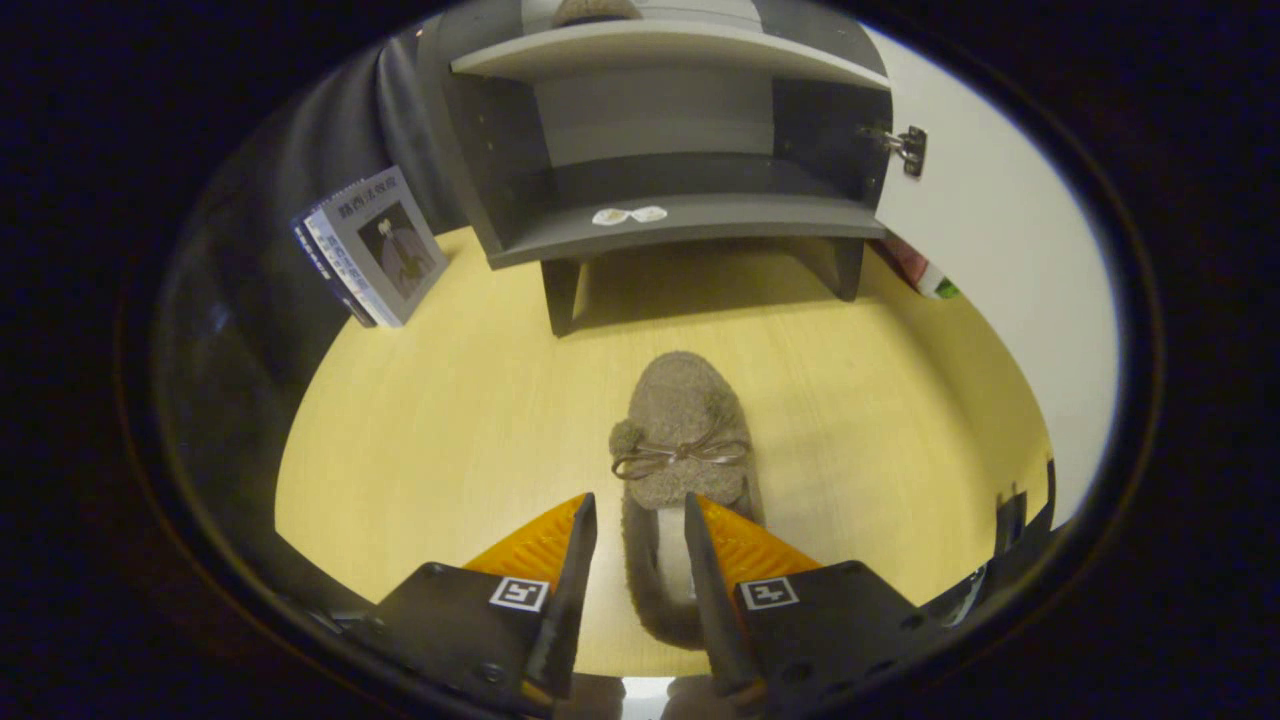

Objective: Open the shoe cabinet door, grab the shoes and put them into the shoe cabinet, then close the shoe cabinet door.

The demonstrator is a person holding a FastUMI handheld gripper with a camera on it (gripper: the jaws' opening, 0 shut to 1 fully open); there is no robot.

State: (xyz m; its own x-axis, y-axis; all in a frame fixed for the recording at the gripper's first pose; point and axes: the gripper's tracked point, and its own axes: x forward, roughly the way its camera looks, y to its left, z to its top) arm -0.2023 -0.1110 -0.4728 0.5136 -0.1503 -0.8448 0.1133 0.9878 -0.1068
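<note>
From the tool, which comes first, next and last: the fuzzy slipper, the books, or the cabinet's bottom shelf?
1. Slipper: its heel sits between the open tool fingers.
2. Books: beyond, off to the left, leaning beside the cabinet.
3. Bottom shelf: straight ahead; only slightly farther than the books.

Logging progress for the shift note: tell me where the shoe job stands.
Done: the cabinet stands open, its door swung to one side. In hand: the gripper has its fingers on either side of the shoe's heel, on the floor; grip unclear. Left: carry the shoe to the shelf, then close the door.
</note>
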